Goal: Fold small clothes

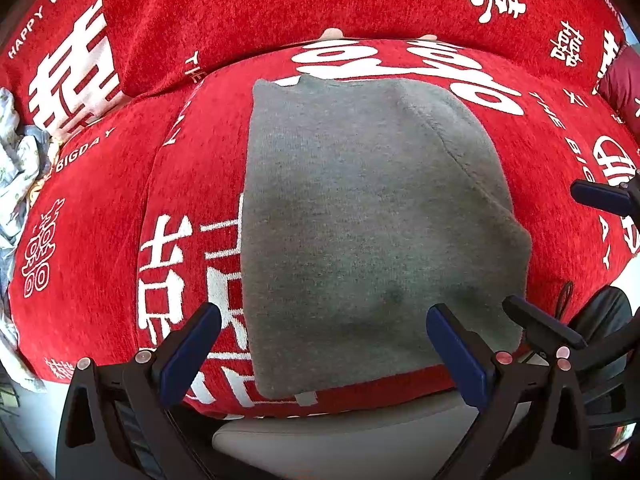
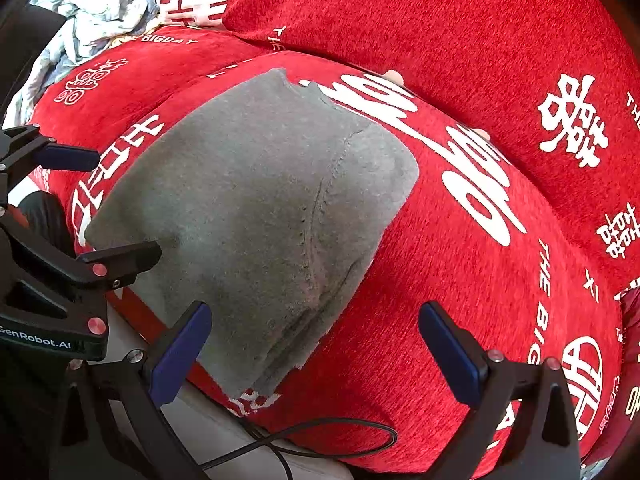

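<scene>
A grey knit garment (image 1: 360, 216) lies folded flat on a red sofa cushion (image 1: 192, 184) printed with white characters. It also shows in the right wrist view (image 2: 256, 208). My left gripper (image 1: 324, 352) is open and empty over the garment's near edge. My right gripper (image 2: 316, 352) is open and empty at the garment's near right corner. The right gripper's fingers (image 1: 600, 196) show at the right edge of the left wrist view. The left gripper's fingers (image 2: 120, 258) show at the left of the right wrist view.
A crumpled pile of pale printed clothes (image 1: 16, 168) lies at the left end of the sofa and also shows in the right wrist view (image 2: 92, 12). The red sofa backrest (image 1: 280, 0) rises behind. A black cable (image 2: 320, 436) loops below the cushion's front edge.
</scene>
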{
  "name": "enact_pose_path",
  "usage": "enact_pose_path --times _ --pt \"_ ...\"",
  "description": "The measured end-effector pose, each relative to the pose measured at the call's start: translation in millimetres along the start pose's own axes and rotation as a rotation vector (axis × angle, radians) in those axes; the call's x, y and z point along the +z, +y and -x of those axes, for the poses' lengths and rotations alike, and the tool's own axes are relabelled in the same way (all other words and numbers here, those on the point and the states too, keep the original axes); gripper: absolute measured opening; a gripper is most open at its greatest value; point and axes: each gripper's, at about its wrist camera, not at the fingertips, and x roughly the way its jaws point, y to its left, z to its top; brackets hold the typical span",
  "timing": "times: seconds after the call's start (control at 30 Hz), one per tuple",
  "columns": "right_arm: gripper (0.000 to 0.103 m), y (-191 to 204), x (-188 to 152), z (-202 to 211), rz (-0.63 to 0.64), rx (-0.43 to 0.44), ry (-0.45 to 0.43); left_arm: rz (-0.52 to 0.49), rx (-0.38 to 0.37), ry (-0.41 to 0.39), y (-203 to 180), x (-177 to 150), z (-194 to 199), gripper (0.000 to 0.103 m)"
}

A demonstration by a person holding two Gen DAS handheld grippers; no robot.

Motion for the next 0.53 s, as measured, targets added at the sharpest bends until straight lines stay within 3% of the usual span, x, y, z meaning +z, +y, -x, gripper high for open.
enact_pose_path --times 0.53 --pt "0.103 -1.4 -4.8 -1.3 -0.013 0.007 0.001 -0.024 -0.002 0.013 -5.1 -0.5 -1.8 0.103"
